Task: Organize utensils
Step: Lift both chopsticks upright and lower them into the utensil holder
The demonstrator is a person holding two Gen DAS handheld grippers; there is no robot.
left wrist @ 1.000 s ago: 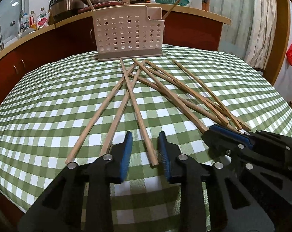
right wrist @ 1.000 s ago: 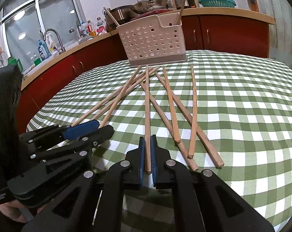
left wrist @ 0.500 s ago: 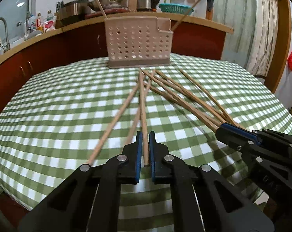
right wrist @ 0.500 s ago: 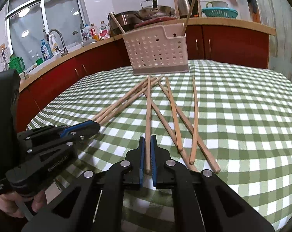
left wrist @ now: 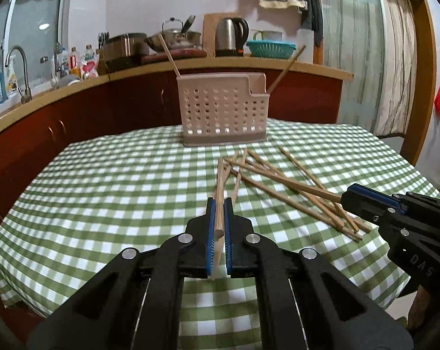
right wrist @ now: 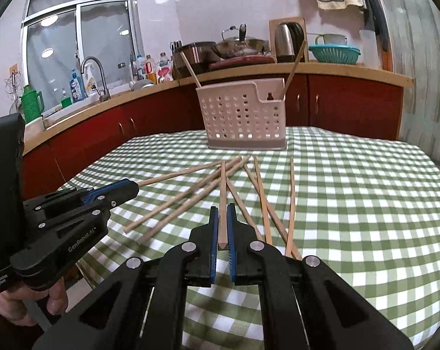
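Grippers, left (left wrist: pixel 219 227) and right (right wrist: pixel 222 230), each pinch one light, stiff, slender wooden chopstick (left wrist: pixel 219 192) at its butt end.

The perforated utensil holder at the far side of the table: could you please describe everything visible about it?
The utensil holder is a pale pinkish-beige plastic box with rows of round holes and a darker solid base. Its top edge steps down to a lower section on the right. It stands upright on the green checked tablecloth, beyond the loose chopsticks. Two wooden chopsticks already lean out of it, one at each end.
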